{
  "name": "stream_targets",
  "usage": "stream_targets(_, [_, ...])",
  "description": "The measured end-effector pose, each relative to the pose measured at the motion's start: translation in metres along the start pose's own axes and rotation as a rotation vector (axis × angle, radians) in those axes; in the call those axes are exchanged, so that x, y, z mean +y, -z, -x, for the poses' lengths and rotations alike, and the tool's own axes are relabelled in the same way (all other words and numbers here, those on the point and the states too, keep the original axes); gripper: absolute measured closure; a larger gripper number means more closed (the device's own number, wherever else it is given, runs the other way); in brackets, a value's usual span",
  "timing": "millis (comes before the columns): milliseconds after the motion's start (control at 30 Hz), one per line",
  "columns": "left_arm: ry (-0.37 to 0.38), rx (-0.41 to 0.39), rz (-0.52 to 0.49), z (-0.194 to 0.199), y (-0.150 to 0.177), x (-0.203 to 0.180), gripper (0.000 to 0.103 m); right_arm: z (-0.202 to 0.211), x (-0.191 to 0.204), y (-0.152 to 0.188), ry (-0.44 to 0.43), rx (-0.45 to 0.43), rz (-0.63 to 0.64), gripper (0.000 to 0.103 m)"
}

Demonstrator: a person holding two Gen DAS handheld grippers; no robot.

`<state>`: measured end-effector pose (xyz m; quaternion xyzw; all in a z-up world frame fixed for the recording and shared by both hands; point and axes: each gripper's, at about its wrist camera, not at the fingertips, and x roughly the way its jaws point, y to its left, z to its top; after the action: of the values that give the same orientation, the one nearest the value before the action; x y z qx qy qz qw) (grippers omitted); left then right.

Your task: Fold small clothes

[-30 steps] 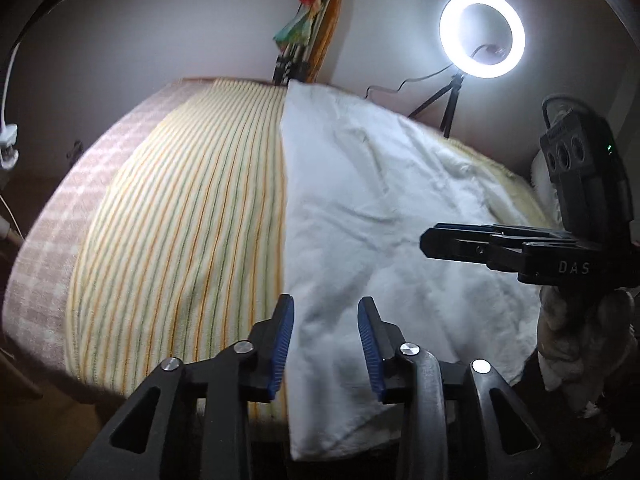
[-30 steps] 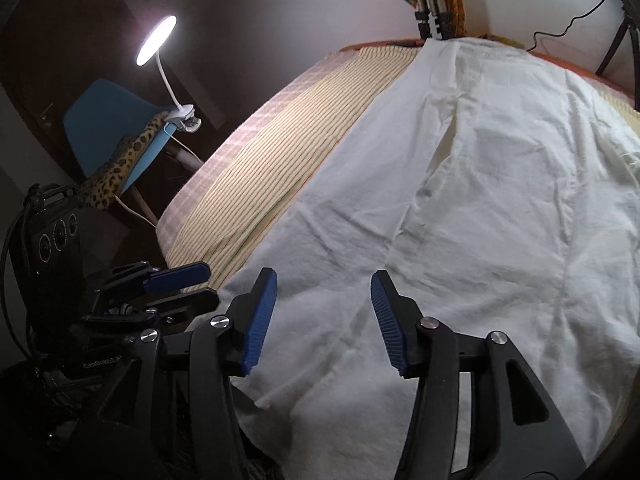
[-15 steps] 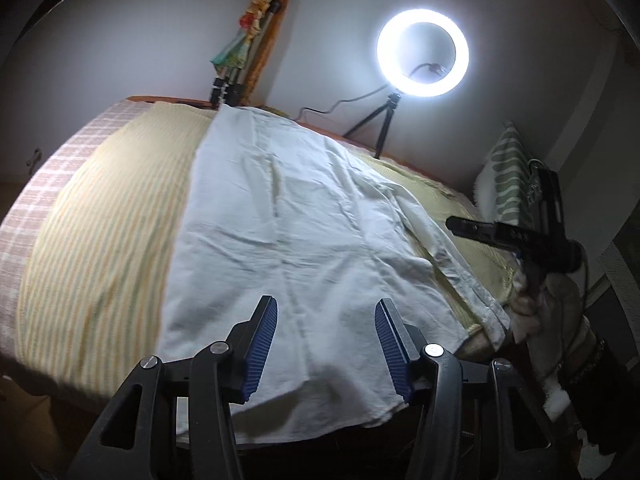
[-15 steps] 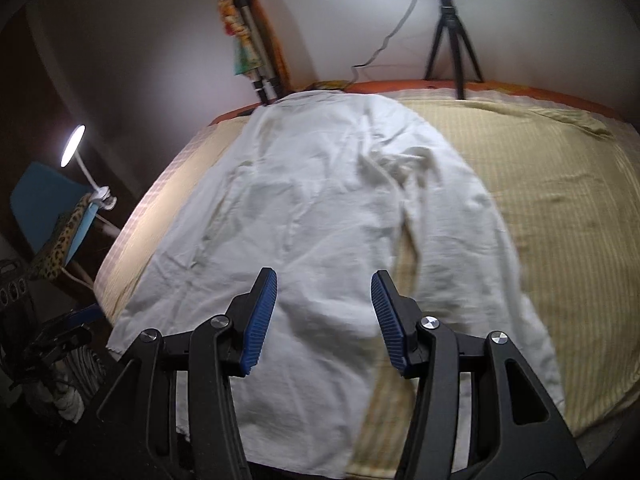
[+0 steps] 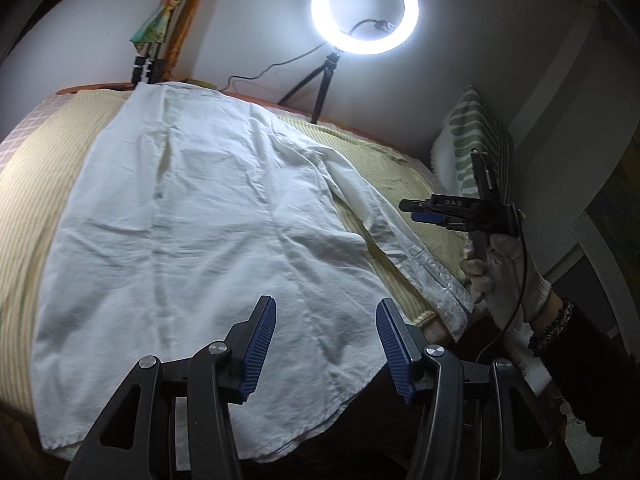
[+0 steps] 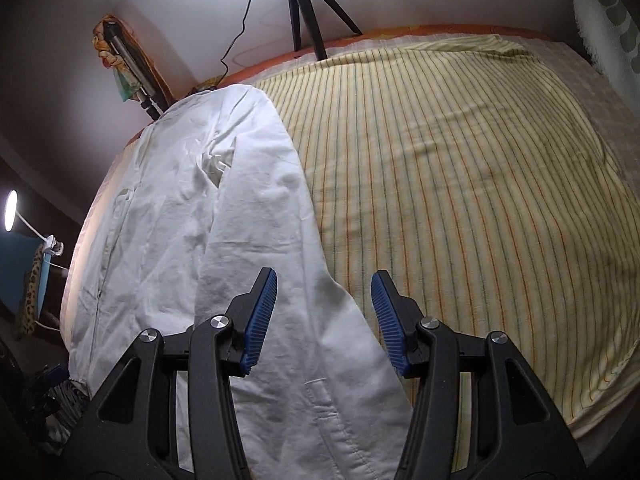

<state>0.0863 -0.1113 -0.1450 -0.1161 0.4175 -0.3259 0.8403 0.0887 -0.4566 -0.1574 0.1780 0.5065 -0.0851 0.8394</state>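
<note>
While the white shirt (image 5: 208, 232) lay spread flat on the striped bedspread (image 6: 460, 184), with its hem at the near edge of the bed and its collar end toward the far wall, we held both grippers above it with nothing in them. Our left gripper (image 5: 326, 344) hung over the hem, its jaws parted and no cloth between the blue pads (image 5: 260, 348). Our right gripper (image 6: 324, 316) hung over the sleeve (image 6: 280, 240), which ran down the shirt's right side to a cuff (image 6: 340, 432) near the bed's edge; its jaws stood apart too, the sleeve showing below the gap but not pinched. We judged that the shirt was laid out this way so that sides and sleeves could be turned inward, and that no fold had yet been made. In the left wrist view our gloved right hand (image 5: 500, 272) carried its gripper off the bed's right edge, just beyond the cuff. We placed one tool at the hem and the other at the sleeve, presumably to take hold at two points at once. The ring light (image 5: 365, 7) on its tripod stood at the far side, lighting the cloth.
</note>
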Motion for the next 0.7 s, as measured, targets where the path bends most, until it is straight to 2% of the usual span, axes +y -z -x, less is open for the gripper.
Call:
stream_targets(133, [0.01,0.028,-0.011,-0.015,0.0,-0.009,0.049,-0.012,-0.007,0.002,-0.023,0.039,0.008,0.051])
stream_targets(200, [0.011,0.037,-0.016,-0.02,0.001,-0.012,0.049,-0.016,-0.006,0.005,-0.042,0.054,0.023,0.059])
stream_targets(267, [0.012,0.042,-0.015,-0.022,0.001,-0.011,0.049,-0.019,-0.003,0.006,-0.061,0.066,0.033,0.092])
stream_targets(367, [0.009,0.047,-0.011,-0.023,0.001,-0.009,0.049,-0.021,-0.003,0.004,-0.081,0.068,0.01,0.098])
stream_targets(533, [0.005,0.043,0.01,-0.021,0.001,-0.003,0.049,0.004,0.01,-0.005,-0.155,0.006,-0.018,0.099])
stream_targets(700, [0.01,0.04,0.031,-0.019,0.003,0.001,0.05,0.027,0.044,-0.012,-0.185,-0.029,0.015,0.099])
